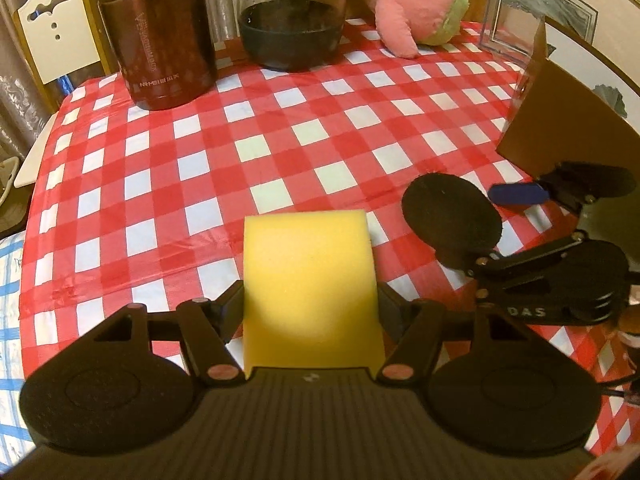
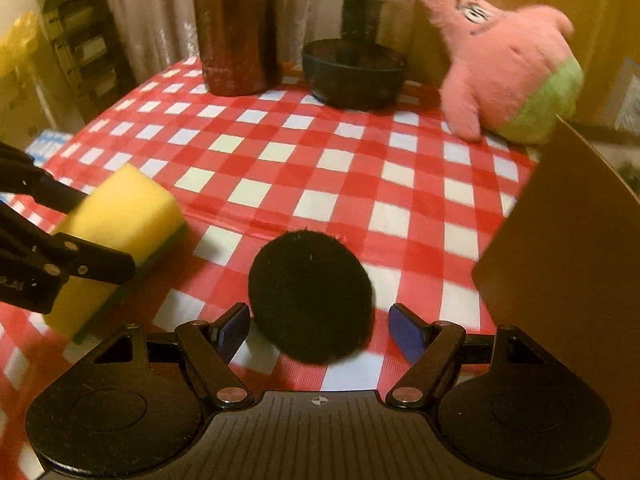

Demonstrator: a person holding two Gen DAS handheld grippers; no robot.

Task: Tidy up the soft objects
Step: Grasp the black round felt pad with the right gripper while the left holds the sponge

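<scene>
My left gripper [image 1: 310, 300] is shut on a yellow sponge [image 1: 310, 280] with a green underside, held over the checked tablecloth; it also shows at the left of the right wrist view [image 2: 120, 224]. My right gripper [image 2: 318, 330] is open, its blue pads [image 2: 404, 330] on either side of a round black soft pad [image 2: 310, 294] without touching it. That black pad [image 1: 452, 212] and the right gripper [image 1: 480, 216] also show at the right of the left wrist view. A pink and green starfish plush [image 2: 508, 76] lies at the back right [image 1: 416, 0].
A brown cardboard box [image 2: 568, 264] stands at the right edge [image 1: 560, 116]. A brown canister [image 1: 156, 36] and a dark glass chopper jar [image 1: 292, 20] stand at the back of the red checked table [image 1: 280, 128]. A clear frame [image 1: 536, 12] is at the back right.
</scene>
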